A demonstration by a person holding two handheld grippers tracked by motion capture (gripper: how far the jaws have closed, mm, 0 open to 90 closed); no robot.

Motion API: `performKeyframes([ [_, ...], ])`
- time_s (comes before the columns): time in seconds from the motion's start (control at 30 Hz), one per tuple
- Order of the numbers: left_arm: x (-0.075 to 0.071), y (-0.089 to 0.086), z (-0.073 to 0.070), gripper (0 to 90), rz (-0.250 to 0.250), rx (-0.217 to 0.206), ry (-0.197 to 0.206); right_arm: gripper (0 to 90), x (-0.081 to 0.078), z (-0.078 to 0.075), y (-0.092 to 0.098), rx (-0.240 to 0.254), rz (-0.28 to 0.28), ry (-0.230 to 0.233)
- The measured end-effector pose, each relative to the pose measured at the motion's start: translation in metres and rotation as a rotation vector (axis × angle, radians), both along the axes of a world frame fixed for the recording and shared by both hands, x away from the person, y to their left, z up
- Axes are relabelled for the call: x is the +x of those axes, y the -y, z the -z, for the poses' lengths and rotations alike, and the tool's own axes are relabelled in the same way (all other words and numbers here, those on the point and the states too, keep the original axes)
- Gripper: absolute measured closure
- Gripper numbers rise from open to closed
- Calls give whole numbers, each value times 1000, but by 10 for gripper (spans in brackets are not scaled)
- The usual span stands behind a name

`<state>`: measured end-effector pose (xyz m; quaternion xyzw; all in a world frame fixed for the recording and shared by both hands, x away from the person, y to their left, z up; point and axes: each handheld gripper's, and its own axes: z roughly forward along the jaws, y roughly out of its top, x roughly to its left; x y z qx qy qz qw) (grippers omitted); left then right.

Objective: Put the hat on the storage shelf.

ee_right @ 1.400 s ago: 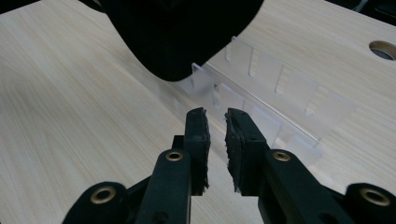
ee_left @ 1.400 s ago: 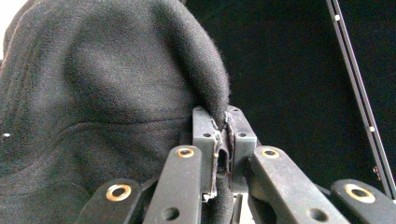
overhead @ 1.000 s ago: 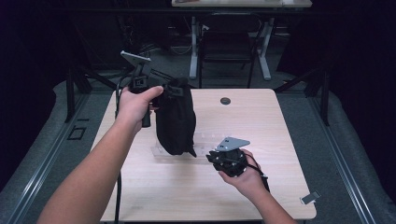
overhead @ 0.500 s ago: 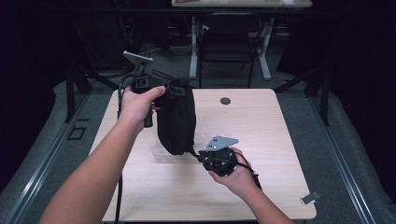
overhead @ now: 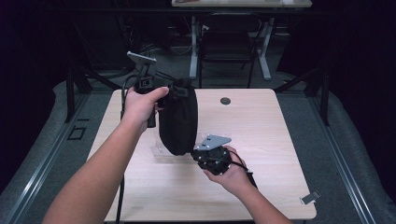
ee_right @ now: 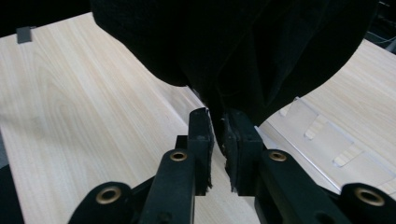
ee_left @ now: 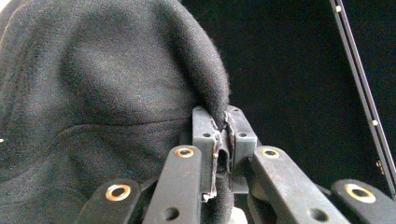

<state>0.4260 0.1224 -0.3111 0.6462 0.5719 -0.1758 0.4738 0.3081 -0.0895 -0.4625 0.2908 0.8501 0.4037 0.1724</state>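
A black cloth bag [overhead: 177, 121] hangs upright over the middle of the wooden table [overhead: 261, 140]. My left gripper [overhead: 167, 88] holds it from the top. In the left gripper view the jaws [ee_left: 219, 128] are shut on a fold of the bag's fabric [ee_left: 102, 93]. My right gripper [overhead: 195, 153] meets the bag's lower right corner. In the right gripper view its jaws [ee_right: 218, 133] are pinched on the bag's bottom edge [ee_right: 233, 56]. A clear plastic piece [overhead: 161, 150] lies flat on the table under the bag, also seen as the clear plastic piece [ee_right: 327, 135] in the right gripper view.
A small black round cap [overhead: 225, 101] sits near the table's far edge. A small grey clip [overhead: 310, 198] lies at the front right corner. A chair [overhead: 226, 46] and another table's legs stand behind in the dark.
My right gripper has moved left across the table to the bag's bottom and shut on it. The left gripper has kept the bag hanging in about the same place.
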Motion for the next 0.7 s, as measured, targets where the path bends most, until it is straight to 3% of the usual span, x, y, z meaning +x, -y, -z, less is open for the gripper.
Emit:
performKeyframes([
  [0.33,0,-2,-1,827,-8,4,12,852,0,0,-1,-10,2,4],
  [0.5,-1,-4,-3,737,-8,-31,29,855,0,0,-1,-12,-3,4],
  [0.7,-3,-12,-7,700,-24,-32,47,857,-1,0,-1,-14,0,9],
])
